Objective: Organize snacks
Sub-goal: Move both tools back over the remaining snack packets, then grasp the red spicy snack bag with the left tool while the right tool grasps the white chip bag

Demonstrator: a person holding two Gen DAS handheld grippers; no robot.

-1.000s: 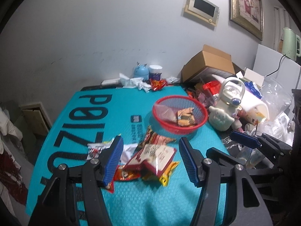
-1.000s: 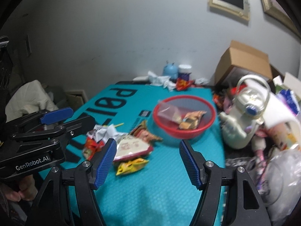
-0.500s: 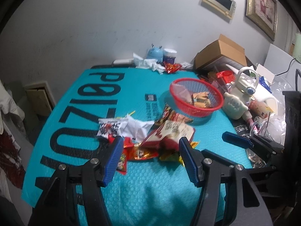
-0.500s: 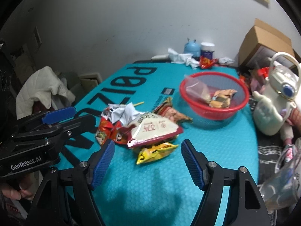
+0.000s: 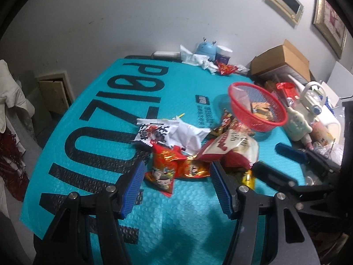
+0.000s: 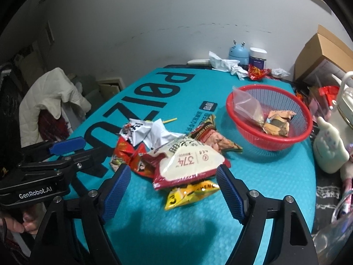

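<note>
Several snack packets: heaped in a loose pile on the teal mat (image 6: 154,231), near the mat's middle, in front of both grippers.
Top packet: white-and-maroon packet (image 6: 189,163) lies tilted on the pile, printed face up.
Yellow packet (image 6: 189,193): partly under the white-and-maroon packet, at the pile's near edge.
Red packets (image 5: 167,165): on the left part of the pile, overlapping one another.
White crumpled wrapper (image 5: 183,135): behind the red packets, touching them.
Brown packet (image 6: 211,139): between the pile and the basket.
Red basket (image 6: 273,141): stands on the mat to the right of the pile, just beyond it; holds a clear bag (image 6: 247,106) and an orange packet (image 6: 276,122).
Right gripper (image 6: 173,186): jaws are opening; the white-and-maroon packet and the yellow packet lie between the blue pads, which do not press on them.
Left gripper (image 5: 176,185): jaws spread and released; red packets lie just ahead between the pads, untouched.
Person's hand (image 6: 19,223): grips the left gripper's handle at the lower left of the right wrist view.
Far edge of mat: blue container (image 6: 238,53), dark jar (image 6: 258,58), crumpled tissue (image 6: 225,64).
Right side: cream bottle (image 6: 328,152), cardboard box (image 5: 282,59).
</note>
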